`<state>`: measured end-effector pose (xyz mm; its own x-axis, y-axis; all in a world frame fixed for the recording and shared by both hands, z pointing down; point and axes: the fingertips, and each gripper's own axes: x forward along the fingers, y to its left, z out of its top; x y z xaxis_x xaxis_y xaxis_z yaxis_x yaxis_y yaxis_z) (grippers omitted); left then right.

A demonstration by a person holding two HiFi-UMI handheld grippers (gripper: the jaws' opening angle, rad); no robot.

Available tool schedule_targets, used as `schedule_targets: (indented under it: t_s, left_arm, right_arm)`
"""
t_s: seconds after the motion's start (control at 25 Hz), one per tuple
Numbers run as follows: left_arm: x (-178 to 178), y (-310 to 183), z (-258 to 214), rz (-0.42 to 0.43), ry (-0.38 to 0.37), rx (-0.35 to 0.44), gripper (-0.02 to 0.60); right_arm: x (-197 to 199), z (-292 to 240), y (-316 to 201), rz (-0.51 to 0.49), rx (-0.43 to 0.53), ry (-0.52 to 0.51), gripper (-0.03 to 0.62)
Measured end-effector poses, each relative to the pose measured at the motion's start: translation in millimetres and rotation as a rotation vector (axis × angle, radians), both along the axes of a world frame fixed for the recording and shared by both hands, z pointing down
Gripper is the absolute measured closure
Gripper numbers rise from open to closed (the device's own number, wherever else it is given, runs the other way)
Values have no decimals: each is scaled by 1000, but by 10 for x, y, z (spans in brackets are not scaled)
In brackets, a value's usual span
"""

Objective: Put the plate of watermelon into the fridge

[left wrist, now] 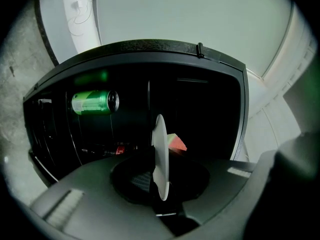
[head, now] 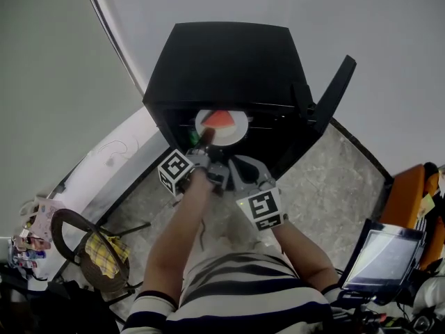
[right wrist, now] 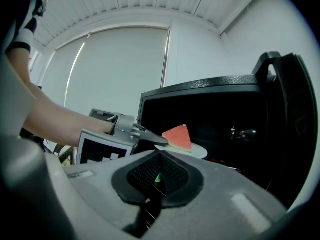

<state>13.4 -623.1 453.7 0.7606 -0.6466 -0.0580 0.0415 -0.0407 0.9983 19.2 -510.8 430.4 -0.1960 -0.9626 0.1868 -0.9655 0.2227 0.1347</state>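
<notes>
Overhead, a person in a striped top holds a tool in each hand in front of a small black fridge (head: 222,61). Its door (head: 334,92) stands open on the right.

The left tool (head: 205,140) points level into the opening. Its jaws are nearly together, clamped on the near rim of a white plate (head: 226,132). From that tool's own camera the plate (left wrist: 160,154) shows edge-on between the jaws. A red watermelon wedge (head: 217,120) with a green rind lies on the plate. The plate is held flat at the fridge's open mouth, just under the front edge of its top.

The right tool (head: 233,165) is just beside the left one, a little further back. Its jaws are together with nothing between them. Its camera looks past them to the left tool (right wrist: 150,140), the plate (right wrist: 196,152) and the wedge (right wrist: 178,136).

Inside the dark fridge a green can (left wrist: 94,102) lies on its side at the left. A small red thing (left wrist: 120,149) shows lower down, too dim to name.

The fridge stands on a speckled grey stone surface (head: 327,179); whether it is floor or bench I cannot tell. Pale walls stand behind it, with a white blind (right wrist: 115,69) and a slatted ceiling. A chair with a yellow checked cloth (head: 104,252) stands at lower left, and a screen (head: 379,259) at lower right.
</notes>
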Motion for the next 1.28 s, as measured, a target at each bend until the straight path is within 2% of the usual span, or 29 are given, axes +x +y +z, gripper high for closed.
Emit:
schedule_targets:
  t_s: [0.24,0.68,0.84,1.04,1.16,1.28]
  left_arm:
    - [11,-68,-29,38,-7,4,549]
    - [95,-195,-5,97,-14,27,541]
    - [99,-235,-44,115,-6,43,537]
    - [133,-219,-107,202,-16,55,461]
    - [124,-133,-90,249,-27,49,392]
    - [82,-112,-96,256,-32,63,385]
  right_arm:
    - [-47,48,-189,-32,-23,22,594]
    - [57,138,-510,-12,-43,21,594]
    - [45,127,-575,-34,-25,17,594]
    - [-53,123,-627,-71,-2,36,594]
    - [-121,167,-650,-62,-9,59,594]
    - [-121,166,-683,-43,-5,60,594]
